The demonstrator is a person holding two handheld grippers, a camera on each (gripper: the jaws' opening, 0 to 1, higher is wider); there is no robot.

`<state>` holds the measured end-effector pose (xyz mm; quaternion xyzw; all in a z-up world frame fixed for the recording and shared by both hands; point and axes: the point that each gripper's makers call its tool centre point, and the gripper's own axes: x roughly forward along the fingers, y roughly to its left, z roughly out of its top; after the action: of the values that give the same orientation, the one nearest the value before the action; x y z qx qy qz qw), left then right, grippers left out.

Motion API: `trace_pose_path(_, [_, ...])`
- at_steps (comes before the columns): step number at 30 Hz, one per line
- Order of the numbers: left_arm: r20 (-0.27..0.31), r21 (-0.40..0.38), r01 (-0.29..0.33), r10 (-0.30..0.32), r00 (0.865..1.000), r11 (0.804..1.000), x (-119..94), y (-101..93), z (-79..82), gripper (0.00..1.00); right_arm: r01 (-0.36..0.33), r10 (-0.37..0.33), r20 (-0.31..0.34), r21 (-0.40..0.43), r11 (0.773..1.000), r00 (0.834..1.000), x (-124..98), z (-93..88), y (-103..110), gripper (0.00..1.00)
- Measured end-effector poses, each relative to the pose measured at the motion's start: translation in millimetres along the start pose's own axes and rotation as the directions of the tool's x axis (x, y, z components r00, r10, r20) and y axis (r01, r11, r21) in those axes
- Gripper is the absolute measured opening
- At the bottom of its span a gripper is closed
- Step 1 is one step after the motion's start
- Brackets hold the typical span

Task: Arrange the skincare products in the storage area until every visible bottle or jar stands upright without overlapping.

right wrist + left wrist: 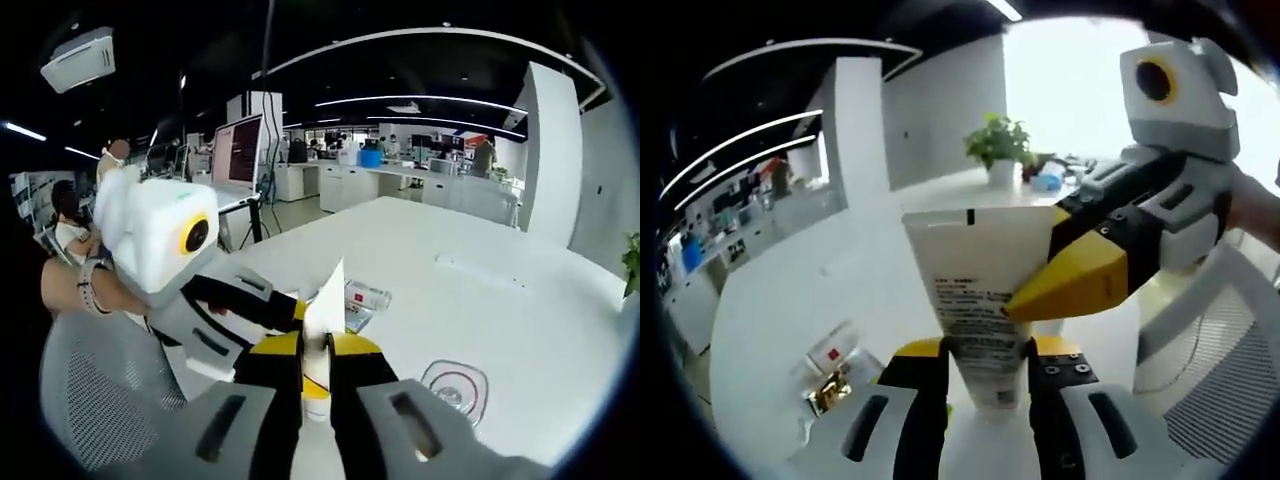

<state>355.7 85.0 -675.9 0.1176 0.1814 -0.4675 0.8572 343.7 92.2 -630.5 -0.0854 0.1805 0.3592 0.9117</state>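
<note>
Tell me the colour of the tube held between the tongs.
White with dark printed text, clearest in the left gripper view: tube.

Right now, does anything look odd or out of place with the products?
Yes. The white tube is held up off the table, pinched by both the left gripper and the right gripper at once, not standing. A small boxed product lies flat on the table rather than upright.

The left tool [985, 360] grips the lower end of a white tube [975, 290], held upright with its flat crimped end on top. The right tool [1080, 275] reaches in and pinches the tube's side. Behind, a white desk [790, 300] carries a potted plant [998, 145] and what may be small boxes [835, 370].
</note>
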Motion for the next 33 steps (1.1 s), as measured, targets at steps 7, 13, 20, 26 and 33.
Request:
trace_pose_path(7, [-0.016,0.06,0.01,-0.009,1.0,0.998,-1,-4.3,-1.1,0.28,0.024,-0.025,-0.023,-0.047,0.999,0.999,-3,-1.1,5,0.09])
trace_pose_path(13, [-0.025,0.092,0.002,0.0,1.0,0.996,-8,-4.6,-5.4,0.29,0.025,-0.029,-0.037,-0.113,0.993,0.999,-4,-1.0,6,0.09])
trace_pose_path(20, [0.006,0.05,-0.034,0.034,0.999,0.998,-18,-4.9,-1.9,0.4,0.03,-0.032,-0.028,-0.09,0.996,0.999,-5,-5.1,5,0.11])
trace_pose_path(26, [-0.01,0.031,-0.051,0.051,0.999,0.998,-24,-3.0,-6.2,0.42,0.018,-0.023,-0.059,-0.089,0.996,0.998,-2,-16.3,6,0.17])
trace_pose_path(33, [-0.039,0.039,-0.029,0.03,0.999,0.999,-31,-13.6,-11.8,0.41,0.005,-0.013,-0.095,-0.089,0.996,0.995,3,-29.1,9,0.17])
